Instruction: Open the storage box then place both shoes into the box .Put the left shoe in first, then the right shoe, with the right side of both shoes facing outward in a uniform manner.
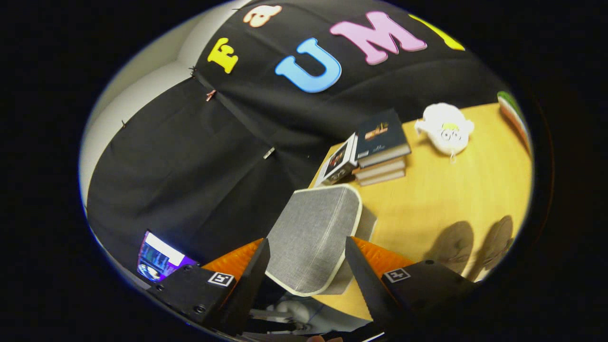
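We see a staged booth: black cloth wall (190, 180), wooden table (441, 199) beyond the tongs (308, 266), stacked books (380, 152) and plush toy (446, 128).

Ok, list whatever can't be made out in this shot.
- Storage box, gripper view: the grey lid between the open fingers covers whatever lies under it.
- Shoes, gripper view: blurred, the right one cut by the edge; left versus right unclear.
- Book stack: cover print too small.
- White plush toy: details too small.
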